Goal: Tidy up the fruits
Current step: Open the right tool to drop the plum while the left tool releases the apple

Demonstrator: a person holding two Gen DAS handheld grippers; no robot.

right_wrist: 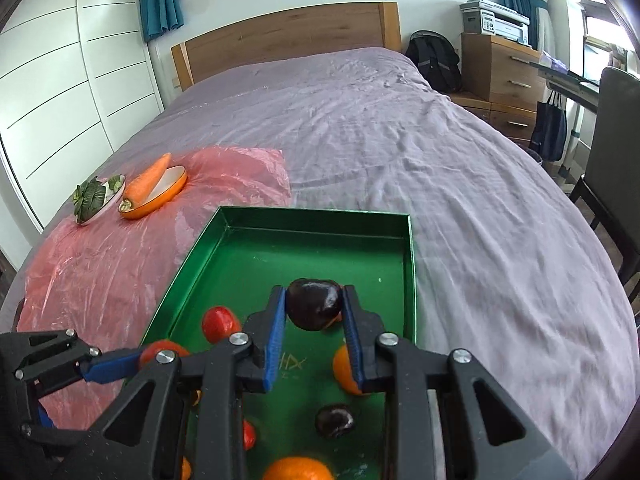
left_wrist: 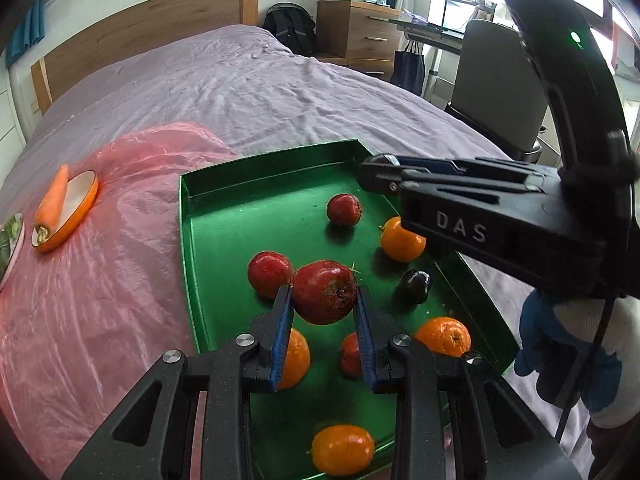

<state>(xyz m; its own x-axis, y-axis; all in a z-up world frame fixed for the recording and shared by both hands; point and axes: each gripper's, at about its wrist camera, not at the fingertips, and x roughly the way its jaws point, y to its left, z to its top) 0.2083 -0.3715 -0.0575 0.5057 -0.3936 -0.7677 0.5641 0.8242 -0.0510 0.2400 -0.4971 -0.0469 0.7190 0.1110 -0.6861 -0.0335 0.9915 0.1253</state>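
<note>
A red apple (left_wrist: 324, 292) is hanging above the green tray (left_wrist: 208, 216), pinched by the left gripper (left_wrist: 325, 322), while the right gripper (right_wrist: 314, 334) is clamping a dark plum (right_wrist: 314, 304) over the same tray. Both should travel level and steady, setting each fruit down gently beside its own kind.

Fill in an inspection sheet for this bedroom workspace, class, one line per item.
Surface: bed with purple cover; pink plastic sheet under the dishes.
Job's things: green tray holding oranges, red fruits and a dark fruit.
Clutter: carrot on orange dish; leafy plate.
Grippers: left tool shut on a red fruit; right tool shut on a dark plum.
Cables: black cable at the gloved hand.
Surroundings: headboard, backpack, printer on drawers, chair.
</note>
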